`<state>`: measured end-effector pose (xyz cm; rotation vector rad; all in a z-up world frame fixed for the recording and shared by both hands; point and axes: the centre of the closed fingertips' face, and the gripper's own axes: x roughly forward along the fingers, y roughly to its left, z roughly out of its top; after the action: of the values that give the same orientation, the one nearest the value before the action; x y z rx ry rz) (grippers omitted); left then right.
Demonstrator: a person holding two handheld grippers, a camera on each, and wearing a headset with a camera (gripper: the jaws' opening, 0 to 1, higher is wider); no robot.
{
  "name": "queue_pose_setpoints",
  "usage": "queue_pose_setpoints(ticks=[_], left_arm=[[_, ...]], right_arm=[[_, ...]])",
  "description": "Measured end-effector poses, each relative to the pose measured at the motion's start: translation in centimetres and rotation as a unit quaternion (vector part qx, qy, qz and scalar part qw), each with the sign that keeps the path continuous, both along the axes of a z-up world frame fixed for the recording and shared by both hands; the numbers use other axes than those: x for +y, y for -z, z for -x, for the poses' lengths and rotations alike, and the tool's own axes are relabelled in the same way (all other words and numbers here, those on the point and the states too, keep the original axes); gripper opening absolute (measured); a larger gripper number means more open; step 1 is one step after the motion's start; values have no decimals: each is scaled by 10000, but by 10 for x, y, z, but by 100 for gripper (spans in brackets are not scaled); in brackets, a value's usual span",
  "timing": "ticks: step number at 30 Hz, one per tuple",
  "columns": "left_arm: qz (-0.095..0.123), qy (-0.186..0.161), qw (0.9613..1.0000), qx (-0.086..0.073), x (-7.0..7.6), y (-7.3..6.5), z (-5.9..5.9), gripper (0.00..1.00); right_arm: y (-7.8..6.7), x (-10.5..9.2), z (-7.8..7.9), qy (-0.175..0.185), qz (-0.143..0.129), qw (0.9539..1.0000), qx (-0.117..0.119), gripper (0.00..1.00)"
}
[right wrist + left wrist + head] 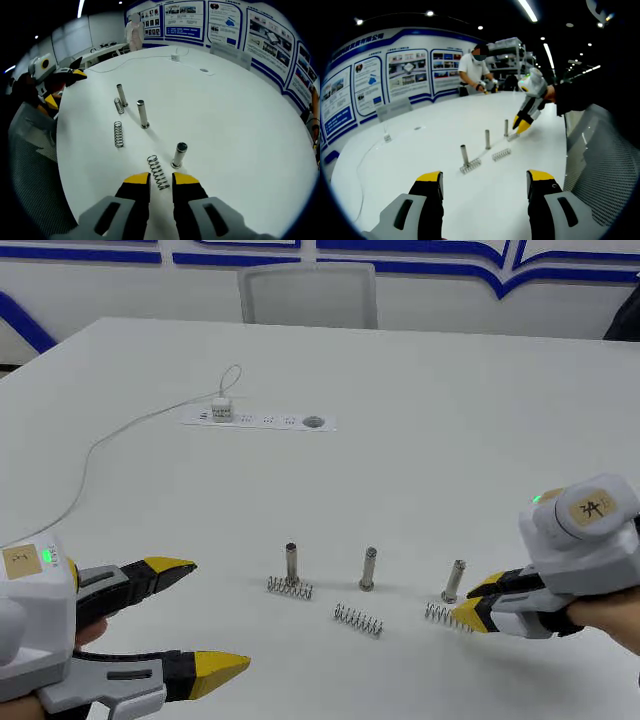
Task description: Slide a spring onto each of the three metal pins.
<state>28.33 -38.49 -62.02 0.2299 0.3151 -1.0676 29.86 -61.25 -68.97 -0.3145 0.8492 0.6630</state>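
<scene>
Right gripper [161, 177] at spring [155, 166], maybe touching, left gripper [485, 176] well apart

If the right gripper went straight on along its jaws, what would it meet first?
Most likely the spring lying at the tips of the right gripper; the nearest pin stands just beside that line.

White tabletop [480, 420], matte, corners rounded. Pale chair [308, 295] pushed in at the far edge. Wall [90, 285] behind it is white with blue bands [400, 262]. Left gripper view: wall carries a row of blue-framed display boards [402, 70]. Ceiling is dark, with strip lights [528, 10] and small round spotlights [429, 13]. Grey shelving rack [512, 50] beyond the tabletop's far end. Grey mesh chair back [607, 160] just off the tabletop's edge. Right gripper view: second white table [107, 51] past the far corner.
</scene>
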Motion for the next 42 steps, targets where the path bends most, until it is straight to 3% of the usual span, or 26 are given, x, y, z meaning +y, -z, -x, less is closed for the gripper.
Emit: queue_pose_setpoints(ticks=[9, 19, 31, 42], left_arm=[[-12, 20, 10000, 20, 0, 1, 1, 69], [-15, 23, 10000, 37, 0, 2, 1, 68], [-89, 210, 9997, 75, -7, 6, 6, 67], [-274, 751, 9967, 97, -29, 11, 14, 65]], right_arm=[[12, 3, 4, -581, 320, 9977, 144, 18], [20, -1, 2, -868, 405, 9945, 431, 17], [19, 0, 4, -887, 466, 9939, 455, 12], [14, 3, 17, -769, 441, 9950, 452, 12]])
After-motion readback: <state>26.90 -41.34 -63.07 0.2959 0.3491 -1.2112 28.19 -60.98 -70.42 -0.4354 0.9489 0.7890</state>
